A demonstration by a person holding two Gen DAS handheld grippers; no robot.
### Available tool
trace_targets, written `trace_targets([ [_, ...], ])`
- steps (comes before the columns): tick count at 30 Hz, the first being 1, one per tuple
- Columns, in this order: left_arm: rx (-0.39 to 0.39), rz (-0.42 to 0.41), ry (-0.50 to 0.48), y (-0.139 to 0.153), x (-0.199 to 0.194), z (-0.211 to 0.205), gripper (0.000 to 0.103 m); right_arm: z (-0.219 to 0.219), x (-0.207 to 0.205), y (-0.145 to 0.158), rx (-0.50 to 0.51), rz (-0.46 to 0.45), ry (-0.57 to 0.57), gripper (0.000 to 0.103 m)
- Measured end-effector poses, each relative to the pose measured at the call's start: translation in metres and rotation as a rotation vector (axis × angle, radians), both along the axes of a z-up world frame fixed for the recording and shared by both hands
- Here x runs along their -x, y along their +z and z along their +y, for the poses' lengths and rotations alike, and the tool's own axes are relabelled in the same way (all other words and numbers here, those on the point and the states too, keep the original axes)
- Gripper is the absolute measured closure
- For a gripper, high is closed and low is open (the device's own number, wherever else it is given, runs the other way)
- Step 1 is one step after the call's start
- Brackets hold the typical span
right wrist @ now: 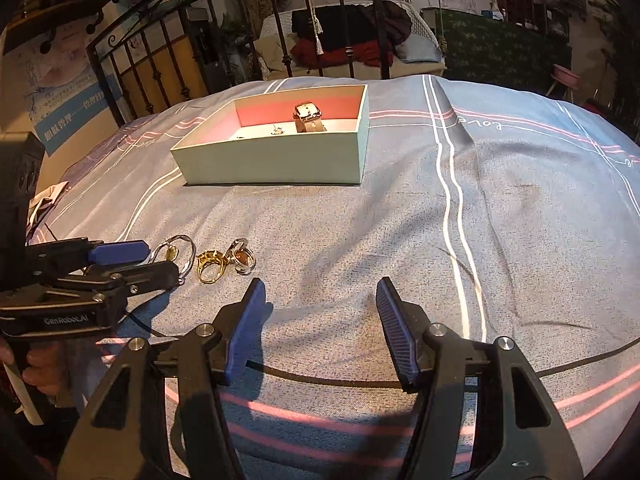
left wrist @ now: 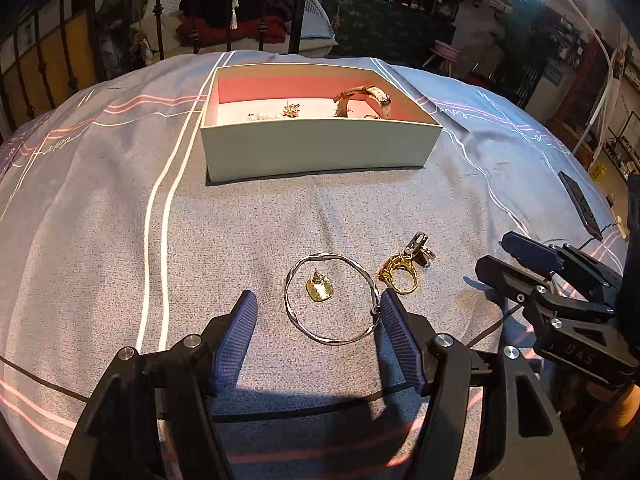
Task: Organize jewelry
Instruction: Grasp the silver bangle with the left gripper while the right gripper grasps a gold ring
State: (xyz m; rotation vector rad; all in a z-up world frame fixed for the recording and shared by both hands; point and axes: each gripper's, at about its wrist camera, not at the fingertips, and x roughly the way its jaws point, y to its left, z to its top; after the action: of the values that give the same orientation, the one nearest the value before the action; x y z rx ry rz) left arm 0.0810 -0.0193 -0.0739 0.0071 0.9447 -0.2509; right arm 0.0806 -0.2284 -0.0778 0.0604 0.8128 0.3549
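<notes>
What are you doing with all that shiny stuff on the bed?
A person holding a gripper in each hand is tidying jewelry into the box on the bedspread. A watch and some small pieces already lie inside. Outside it wait a silver bangle with a gold earring lying inside its loop, a gold ring and a silver ring. The left gripper has its jaws open around the bangle. The right gripper is open, holding nothing.

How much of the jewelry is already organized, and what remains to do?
Done: a watch and small gold pieces lie in the box. In hand: nothing; the open left gripper brackets the bangle. Left on the bedspread: bangle, earring inside it, gold ring, silver ring.
</notes>
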Motion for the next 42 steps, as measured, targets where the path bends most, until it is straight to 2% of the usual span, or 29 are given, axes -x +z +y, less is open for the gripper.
trace_targets([
  [3, -0.029, -0.011, -0.011, -0.003, -0.003, -0.005, 0.038, 0.004, 0.000, 0.000, 0.004, -0.001, 0.010, 0.045],
  [5, -0.025, -0.019, -0.009, -0.004, -0.004, -0.005, 0.042, 0.007, -0.001, -0.001, 0.006, 0.001, 0.018, 0.045],
  [7, -0.022, -0.031, -0.003, -0.004, -0.004, -0.003, 0.052, 0.011, -0.002, -0.001, 0.009, 0.004, 0.027, 0.045],
  [10, 0.006, -0.033, 0.009, -0.003, -0.005, 0.002, 0.056, 0.018, -0.006, 0.000, 0.015, 0.011, 0.056, 0.045],
  [12, 0.011, -0.037, 0.023, -0.002, -0.005, 0.005, 0.062, 0.026, -0.011, 0.002, 0.014, 0.020, 0.086, 0.045],
  [15, 0.037, -0.028, 0.031, -0.002, -0.007, 0.009, 0.064, 0.039, -0.022, 0.002, -0.022, 0.056, 0.142, 0.045],
  [16, 0.039, -0.028, 0.033, -0.002, -0.008, 0.009, 0.065, 0.043, -0.026, 0.002, -0.041, 0.066, 0.161, 0.055],
  [17, 0.038, -0.028, 0.031, -0.002, -0.008, 0.009, 0.065, 0.046, -0.030, -0.001, -0.057, 0.086, 0.178, 0.063],
  [21, 0.038, -0.024, 0.022, -0.002, -0.008, 0.010, 0.064, 0.053, -0.038, -0.003, -0.066, 0.111, 0.192, 0.063],
  [24, 0.062, -0.014, 0.020, -0.001, -0.009, 0.013, 0.062, 0.046, -0.044, -0.005, -0.136, 0.141, 0.184, 0.063],
  [28, 0.049, -0.012, -0.004, -0.001, -0.011, 0.008, 0.049, 0.041, -0.050, -0.009, -0.176, 0.165, 0.180, 0.071],
  [31, 0.025, -0.009, -0.020, -0.002, -0.014, 0.001, 0.040, 0.042, -0.051, -0.011, -0.196, 0.173, 0.201, 0.084],
  [39, 0.020, 0.001, -0.005, -0.002, -0.022, 0.002, 0.039, 0.036, -0.037, 0.000, -0.177, 0.074, 0.154, 0.084],
  [42, -0.016, 0.000, -0.016, -0.003, -0.028, -0.004, 0.040, 0.032, -0.035, 0.002, -0.184, 0.061, 0.142, 0.084],
])
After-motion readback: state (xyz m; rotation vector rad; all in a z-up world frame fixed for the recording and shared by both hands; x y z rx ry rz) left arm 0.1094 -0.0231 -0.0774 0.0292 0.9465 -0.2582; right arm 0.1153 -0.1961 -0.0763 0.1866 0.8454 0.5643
